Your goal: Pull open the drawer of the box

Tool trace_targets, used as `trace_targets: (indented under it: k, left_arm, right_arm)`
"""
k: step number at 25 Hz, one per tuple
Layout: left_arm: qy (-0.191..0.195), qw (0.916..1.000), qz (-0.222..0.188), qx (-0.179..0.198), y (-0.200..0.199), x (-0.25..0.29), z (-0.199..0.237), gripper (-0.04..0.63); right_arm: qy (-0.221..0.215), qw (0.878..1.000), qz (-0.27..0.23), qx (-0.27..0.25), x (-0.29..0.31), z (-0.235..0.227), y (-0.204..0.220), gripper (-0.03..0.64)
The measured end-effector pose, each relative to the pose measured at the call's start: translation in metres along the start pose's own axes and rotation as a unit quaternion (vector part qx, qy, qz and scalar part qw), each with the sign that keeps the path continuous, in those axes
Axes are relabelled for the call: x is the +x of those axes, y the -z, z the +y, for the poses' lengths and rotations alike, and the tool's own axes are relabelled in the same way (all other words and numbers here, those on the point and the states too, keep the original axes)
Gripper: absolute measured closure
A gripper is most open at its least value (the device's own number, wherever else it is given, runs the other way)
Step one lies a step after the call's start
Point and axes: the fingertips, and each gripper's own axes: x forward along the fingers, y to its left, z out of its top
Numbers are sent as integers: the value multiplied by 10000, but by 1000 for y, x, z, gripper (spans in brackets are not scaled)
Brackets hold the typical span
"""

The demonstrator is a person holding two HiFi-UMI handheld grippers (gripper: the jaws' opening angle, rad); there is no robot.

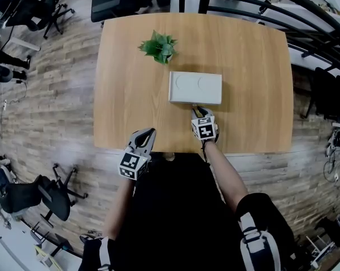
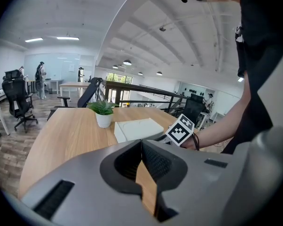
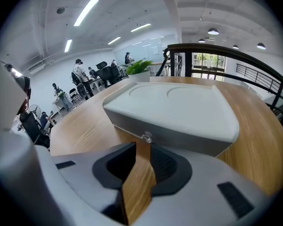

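Observation:
A flat white box point(image 1: 195, 87) lies in the middle of the wooden table point(image 1: 130, 106). In the right gripper view its drawer front faces me, closed, with a small clear knob point(image 3: 146, 137) on it. My right gripper point(image 3: 142, 145) sits just in front of that knob, open by a narrow gap, with nothing between its jaws. The head view shows the right gripper point(image 1: 197, 109) right at the box's near side. My left gripper point(image 1: 151, 131) hovers at the table's near edge, well left of the box, shut and empty. The left gripper point(image 2: 141, 141) looks across the table at the box point(image 2: 137, 128).
A small potted plant point(image 1: 158, 47) stands behind the box to the left. Black railings point(image 1: 305, 33) run along the table's far right. Office chairs point(image 1: 46, 193) stand on the wood floor to the left.

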Motion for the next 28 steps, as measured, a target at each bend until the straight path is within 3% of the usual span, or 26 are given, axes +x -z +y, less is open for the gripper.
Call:
trace_targets:
  k: [4, 17, 28]
  left_arm:
    - [-11, 10000, -11, -3, 0, 1, -1, 571]
    - [90, 10000, 9, 15, 2, 0, -10, 571]
    - [34, 10000, -30, 6, 4, -9, -7, 571]
  right_arm:
    - [54, 9999, -47, 80, 5, -1, -2, 512]
    - [45, 9907, -237, 1336, 14, -10, -8, 511]
    - [-35, 9823, -398, 1829, 15, -8, -8, 538]
